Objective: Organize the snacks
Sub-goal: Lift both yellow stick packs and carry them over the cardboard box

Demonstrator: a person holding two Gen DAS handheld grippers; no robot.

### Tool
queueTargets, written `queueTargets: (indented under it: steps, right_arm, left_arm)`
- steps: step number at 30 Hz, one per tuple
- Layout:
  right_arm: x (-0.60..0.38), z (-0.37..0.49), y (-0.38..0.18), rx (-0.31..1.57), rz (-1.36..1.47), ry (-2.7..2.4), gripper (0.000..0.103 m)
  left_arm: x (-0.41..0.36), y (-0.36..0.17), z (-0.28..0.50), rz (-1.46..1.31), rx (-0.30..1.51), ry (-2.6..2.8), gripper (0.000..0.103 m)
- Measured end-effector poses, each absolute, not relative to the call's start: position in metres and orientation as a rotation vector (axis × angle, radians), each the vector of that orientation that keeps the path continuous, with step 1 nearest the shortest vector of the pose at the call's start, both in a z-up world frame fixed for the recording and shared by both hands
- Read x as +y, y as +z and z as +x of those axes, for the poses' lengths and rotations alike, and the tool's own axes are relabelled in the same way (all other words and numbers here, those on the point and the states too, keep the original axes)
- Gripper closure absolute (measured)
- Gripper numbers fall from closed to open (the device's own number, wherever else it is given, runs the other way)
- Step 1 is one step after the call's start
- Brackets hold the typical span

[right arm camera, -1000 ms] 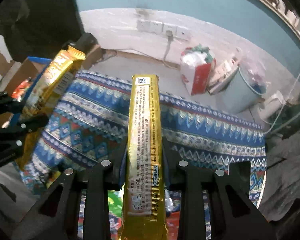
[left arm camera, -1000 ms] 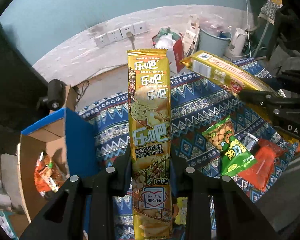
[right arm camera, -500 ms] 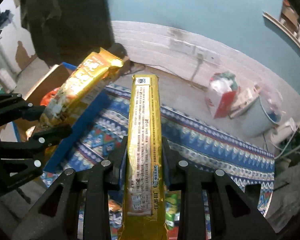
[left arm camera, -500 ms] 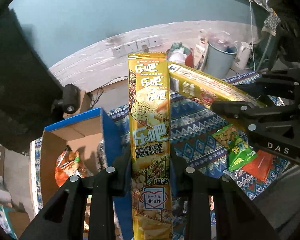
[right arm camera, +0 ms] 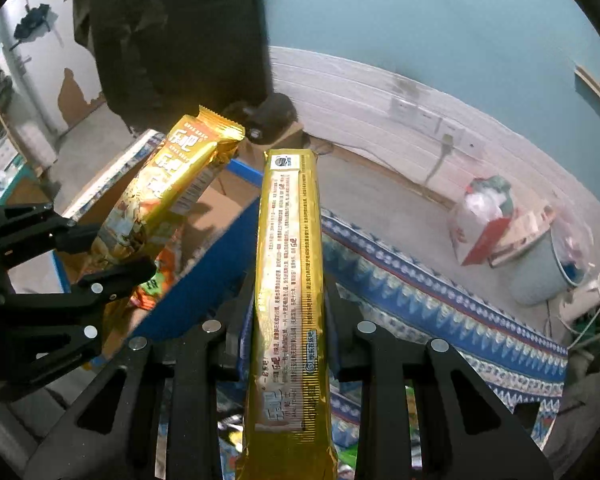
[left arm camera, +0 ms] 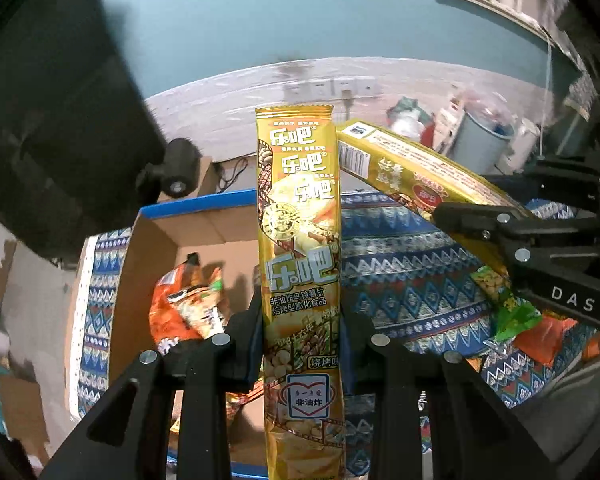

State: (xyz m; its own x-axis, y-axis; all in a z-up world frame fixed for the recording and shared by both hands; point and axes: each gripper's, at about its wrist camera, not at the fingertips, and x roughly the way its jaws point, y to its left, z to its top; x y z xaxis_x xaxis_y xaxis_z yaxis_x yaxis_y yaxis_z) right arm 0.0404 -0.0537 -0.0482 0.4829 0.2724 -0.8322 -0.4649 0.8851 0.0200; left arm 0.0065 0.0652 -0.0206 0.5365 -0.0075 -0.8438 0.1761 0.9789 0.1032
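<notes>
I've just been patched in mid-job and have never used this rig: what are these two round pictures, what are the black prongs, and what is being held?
There is no robot: a person carries a two-finger gripper in each hand, and a fisheye camera on each looks along its fingers. In the left wrist view, the left gripper is shut on a long yellow chip packet, printed front showing. In the right wrist view, the right gripper is shut on a second yellow packet, back side showing. Each camera also sees the other gripper. Below lies a patterned blue cloth with loose snacks, among them a green pea bag. Beside it stands an open cardboard box holding an orange snack bag.
</notes>
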Motion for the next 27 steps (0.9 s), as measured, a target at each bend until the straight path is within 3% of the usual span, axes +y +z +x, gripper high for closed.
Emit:
queueTargets:
  steps: [27]
  right_arm:
    - [0.07,0.078,-0.092,1.079,-0.231,0.563,0.076]
  left_arm:
    - [0.189,-0.082,0.038,0.035,1.142,0.108,0.071]
